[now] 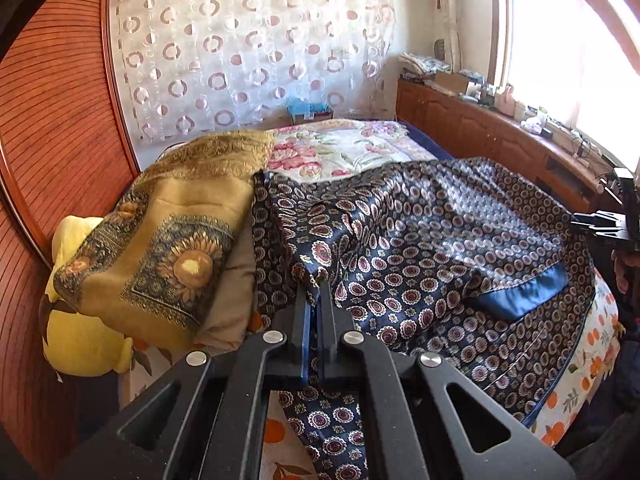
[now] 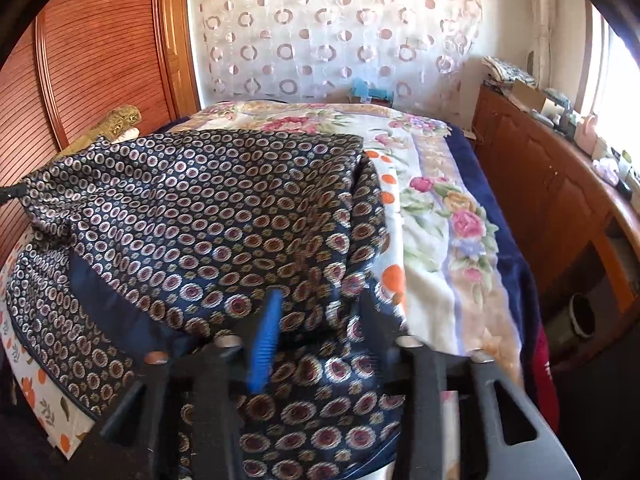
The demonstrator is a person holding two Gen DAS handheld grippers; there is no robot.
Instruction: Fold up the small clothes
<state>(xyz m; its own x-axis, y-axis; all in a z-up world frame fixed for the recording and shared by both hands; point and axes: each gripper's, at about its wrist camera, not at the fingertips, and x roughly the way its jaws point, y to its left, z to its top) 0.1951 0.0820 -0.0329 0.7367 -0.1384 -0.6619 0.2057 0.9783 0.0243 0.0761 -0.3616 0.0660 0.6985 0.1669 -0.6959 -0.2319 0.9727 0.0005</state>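
A dark blue silky garment (image 1: 420, 248) with a round medallion pattern and a plain blue cuff (image 1: 520, 292) lies spread over the bed. My left gripper (image 1: 314, 280) is shut on a fold of its edge at the garment's left side. The garment (image 2: 208, 208) also fills the right wrist view. My right gripper (image 2: 320, 300) is open, its fingers spread with the cloth lying between and over them; the view is motion-blurred. The right gripper also shows at the far right of the left wrist view (image 1: 616, 224).
The bed carries a floral blanket (image 2: 448, 208) and an orange-print sheet (image 1: 580, 392). A gold sunflower-print quilt (image 1: 160, 240) and a yellow pillow (image 1: 80, 340) lie at the left by the wooden headboard (image 1: 52, 128). A wooden cabinet (image 2: 552, 184) with clutter runs along the window side.
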